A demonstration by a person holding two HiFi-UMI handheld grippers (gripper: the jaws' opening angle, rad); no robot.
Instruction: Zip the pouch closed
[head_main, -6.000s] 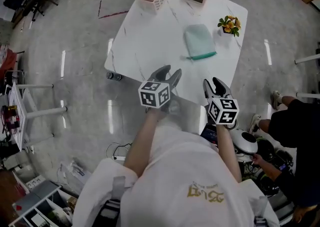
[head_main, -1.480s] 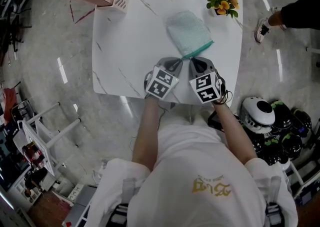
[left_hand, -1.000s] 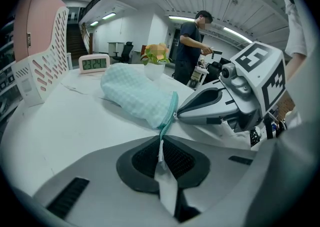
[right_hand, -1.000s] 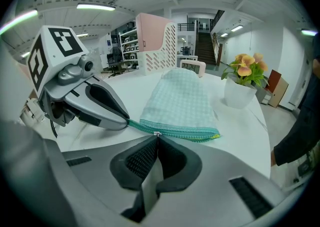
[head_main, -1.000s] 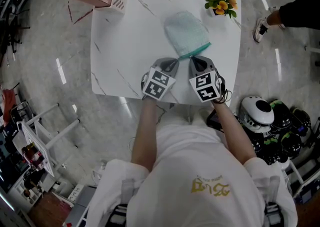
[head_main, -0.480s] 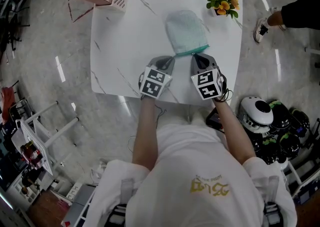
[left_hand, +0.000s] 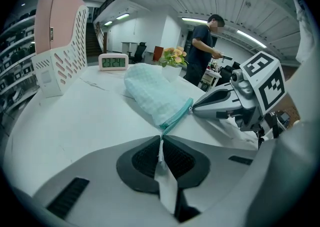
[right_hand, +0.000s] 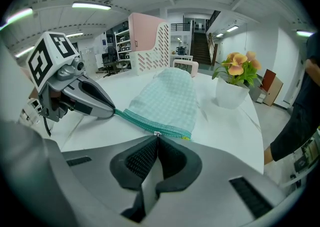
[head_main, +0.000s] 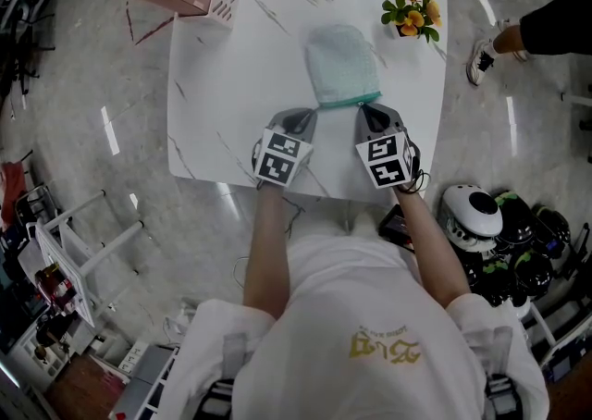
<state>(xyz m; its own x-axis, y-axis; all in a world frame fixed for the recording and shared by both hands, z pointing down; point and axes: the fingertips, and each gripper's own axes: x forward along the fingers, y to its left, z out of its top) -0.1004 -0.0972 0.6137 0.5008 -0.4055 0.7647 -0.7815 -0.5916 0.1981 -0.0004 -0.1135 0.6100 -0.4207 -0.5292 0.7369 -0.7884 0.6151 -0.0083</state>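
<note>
Left gripper (head_main: pixel 312 114): your jaws pinch the pouch (head_main: pixel 340 62) corner;
Right gripper (head_main: pixel 363 108): your jaws pinch the zip pull (right_hand: pixel 156 133);
Pouch: flat on the bench (head_main: pixel 231 85)

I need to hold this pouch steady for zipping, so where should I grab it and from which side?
Pinch the tab at the end of the pouch's teal zipper edge, coming from the table's near side. The pouch lies flat with that edge facing the person, so the body offers nothing to pinch. The left gripper is shut there.
</note>
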